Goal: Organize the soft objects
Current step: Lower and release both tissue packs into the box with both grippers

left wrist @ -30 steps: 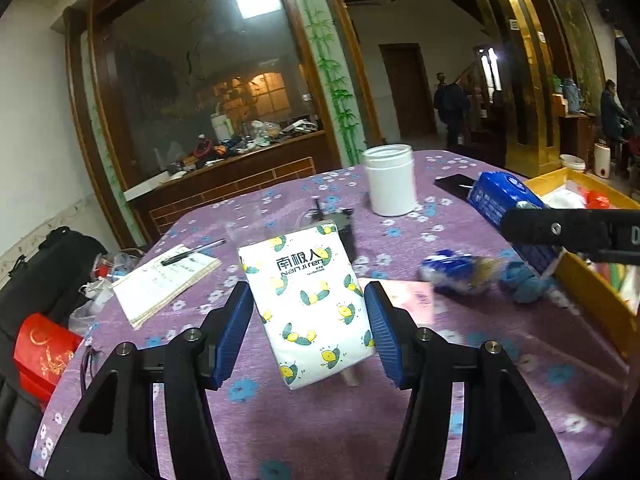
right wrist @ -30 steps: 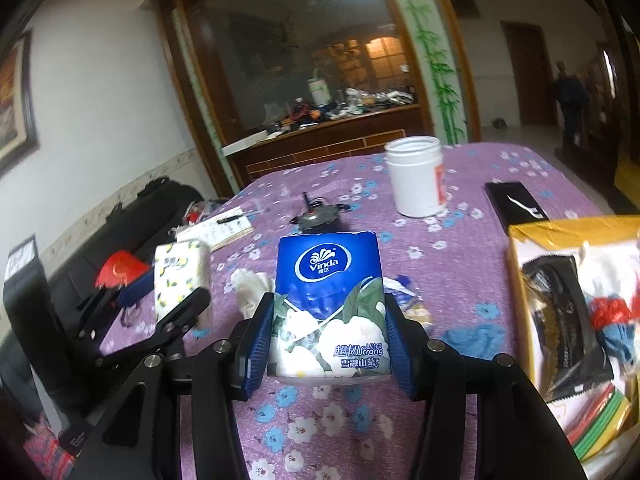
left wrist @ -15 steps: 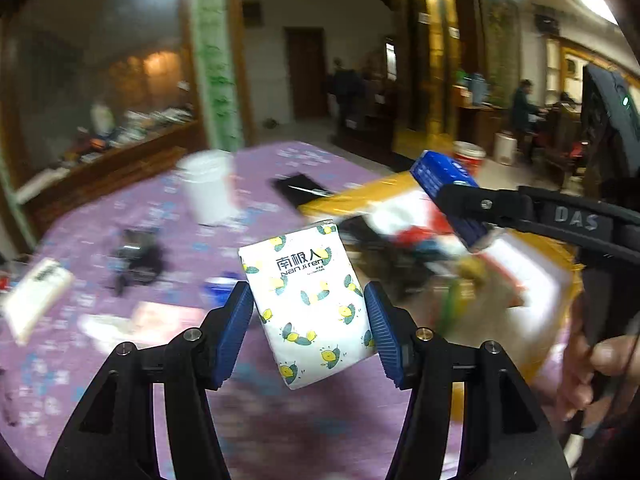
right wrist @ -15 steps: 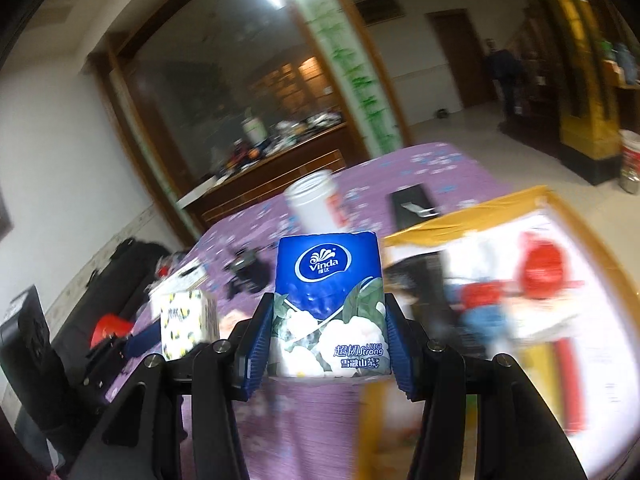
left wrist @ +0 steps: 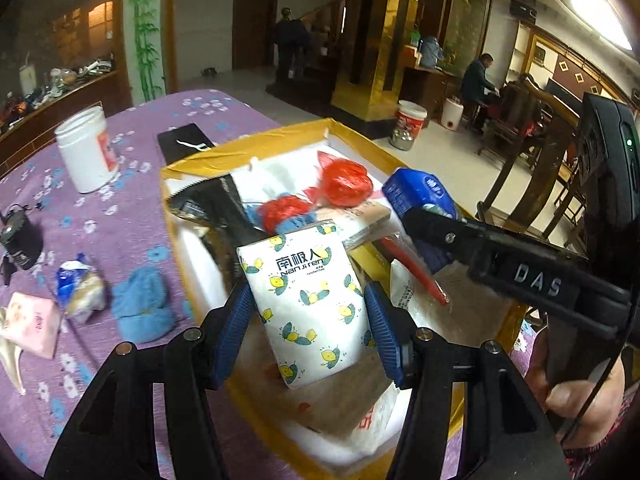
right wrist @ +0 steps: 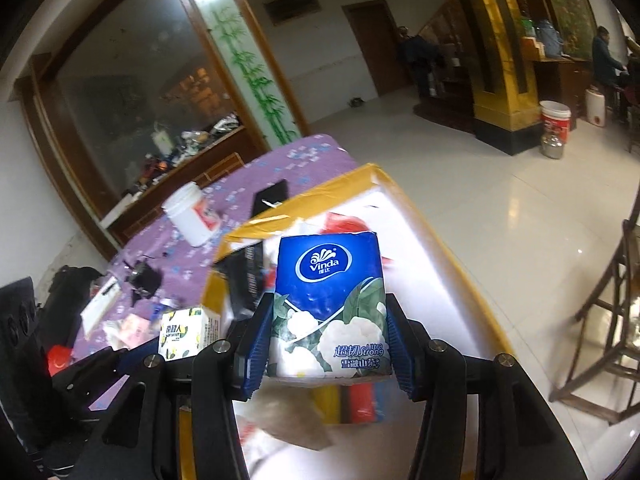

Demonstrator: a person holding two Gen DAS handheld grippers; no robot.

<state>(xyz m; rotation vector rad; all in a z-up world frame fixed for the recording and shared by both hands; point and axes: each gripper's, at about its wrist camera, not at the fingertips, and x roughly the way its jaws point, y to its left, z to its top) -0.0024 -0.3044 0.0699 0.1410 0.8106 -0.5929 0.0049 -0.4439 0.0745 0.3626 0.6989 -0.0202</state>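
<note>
My left gripper (left wrist: 308,320) is shut on a white tissue pack with lemon prints (left wrist: 308,300) and holds it over the yellow-rimmed box (left wrist: 248,142). My right gripper (right wrist: 326,344) is shut on a blue Vinda tissue pack (right wrist: 328,284), also above the box (right wrist: 448,248); the blue pack shows in the left wrist view (left wrist: 420,192) too. The box holds red bags (left wrist: 346,182), a black packet (left wrist: 216,204) and other soft items. The lemon pack also shows in the right wrist view (right wrist: 186,332).
On the purple flowered tablecloth (left wrist: 120,232) lie a blue cloth ball (left wrist: 142,308), a blue-white wrapped bundle (left wrist: 80,284), a pink tissue pack (left wrist: 34,324), a white jar (left wrist: 86,154) and a black phone (left wrist: 184,144). Wooden chairs (right wrist: 608,320) stand right of the table.
Both grippers swung right from over the tablecloth to above the yellow box, each still holding its tissue pack.
</note>
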